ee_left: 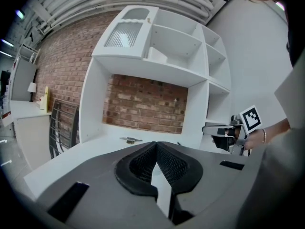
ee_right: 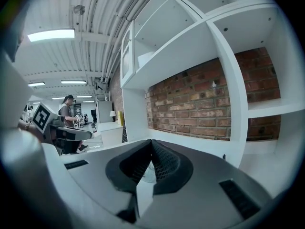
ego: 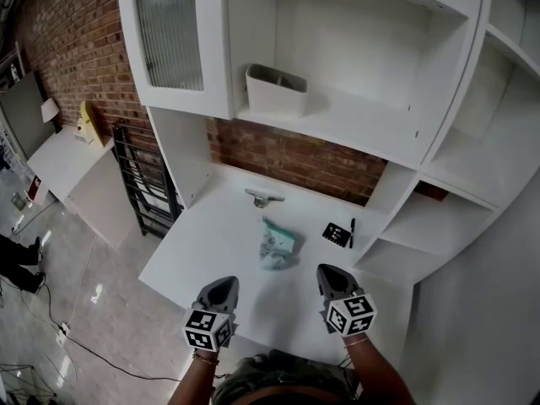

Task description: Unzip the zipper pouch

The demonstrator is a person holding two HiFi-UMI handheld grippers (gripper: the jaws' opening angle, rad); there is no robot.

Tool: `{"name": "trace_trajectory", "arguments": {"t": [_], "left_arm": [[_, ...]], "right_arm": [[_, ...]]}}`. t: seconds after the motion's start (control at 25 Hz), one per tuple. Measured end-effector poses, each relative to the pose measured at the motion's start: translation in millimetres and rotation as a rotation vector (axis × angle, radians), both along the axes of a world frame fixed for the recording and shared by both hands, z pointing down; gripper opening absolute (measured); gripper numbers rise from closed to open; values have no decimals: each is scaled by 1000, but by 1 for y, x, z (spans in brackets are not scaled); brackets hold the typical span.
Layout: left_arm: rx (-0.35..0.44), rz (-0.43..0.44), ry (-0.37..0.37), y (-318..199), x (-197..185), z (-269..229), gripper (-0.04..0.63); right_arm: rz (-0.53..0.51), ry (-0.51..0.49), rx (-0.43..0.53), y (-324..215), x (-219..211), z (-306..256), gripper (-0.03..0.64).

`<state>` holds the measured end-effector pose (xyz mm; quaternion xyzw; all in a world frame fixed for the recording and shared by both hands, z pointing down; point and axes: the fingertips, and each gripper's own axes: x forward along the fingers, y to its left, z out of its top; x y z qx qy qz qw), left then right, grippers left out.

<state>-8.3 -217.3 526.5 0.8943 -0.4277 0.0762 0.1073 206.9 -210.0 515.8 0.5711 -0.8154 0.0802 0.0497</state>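
L hand-held gripper (ego: pixel 223 287) & R hand-held gripper (ego: pixel 332 275) hover shut, empty, short of zipper pouch (ego: pixel 277 244) lying on tabletop (ego: pixel 211 243); zip open or closed: can't tell.

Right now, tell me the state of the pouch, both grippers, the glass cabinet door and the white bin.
zipper pouch: lying on the desk, untouched; zipper too small to read.
left gripper: shut, empty, short of the pouch.
right gripper: shut, empty, short of the pouch.
cabinet door: closed.
white bin: upright on its shelf.
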Motion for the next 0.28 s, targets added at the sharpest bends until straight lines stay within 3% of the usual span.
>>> {"name": "trace_trajectory", "arguments": {"t": [0.28], "left_arm": [[43, -6, -41, -9, -3, -4, 2]], "right_arm": [[5, 5, -36, -4, -3, 15, 2]]}}
